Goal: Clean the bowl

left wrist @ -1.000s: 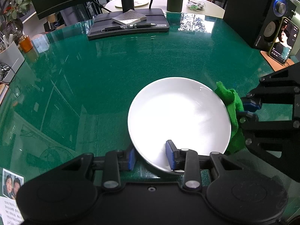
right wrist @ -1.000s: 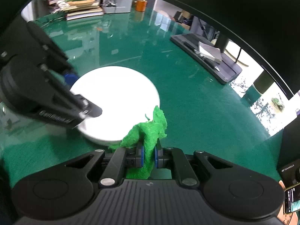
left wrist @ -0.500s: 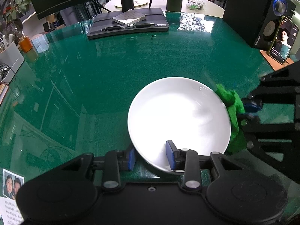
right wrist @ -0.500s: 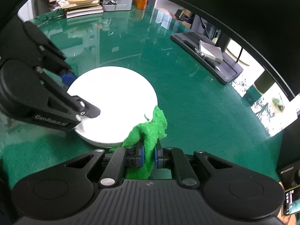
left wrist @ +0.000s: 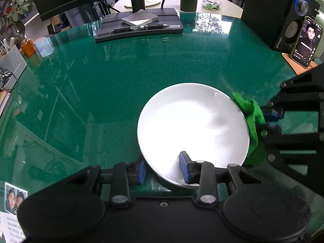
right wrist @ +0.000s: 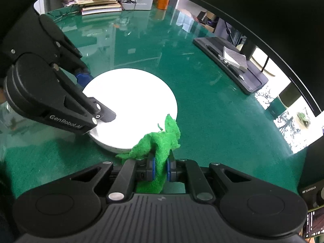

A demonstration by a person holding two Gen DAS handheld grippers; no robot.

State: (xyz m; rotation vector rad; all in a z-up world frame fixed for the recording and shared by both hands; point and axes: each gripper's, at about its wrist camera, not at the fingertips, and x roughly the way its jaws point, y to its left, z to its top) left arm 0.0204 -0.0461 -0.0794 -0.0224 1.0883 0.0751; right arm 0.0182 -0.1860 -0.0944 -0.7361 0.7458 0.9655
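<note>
Little has moved; left gripper (left wrist: 164,167) pinches bowl (left wrist: 192,125) rim, right gripper (right wrist: 161,168) pinches cloth (right wrist: 160,141): wipe inward, bowl braced

Glossy white bowl (left wrist: 192,125), fuzzy green cloth (right wrist: 160,141), glassy tabletop (left wrist: 101,85).

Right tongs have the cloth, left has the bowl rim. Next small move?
Probably sweep the right tongs inward: the green cloth sits only at the rim of the white bowl, whose inside looks unwiped. The left tongs straddle the near rim, bracing it.
</note>
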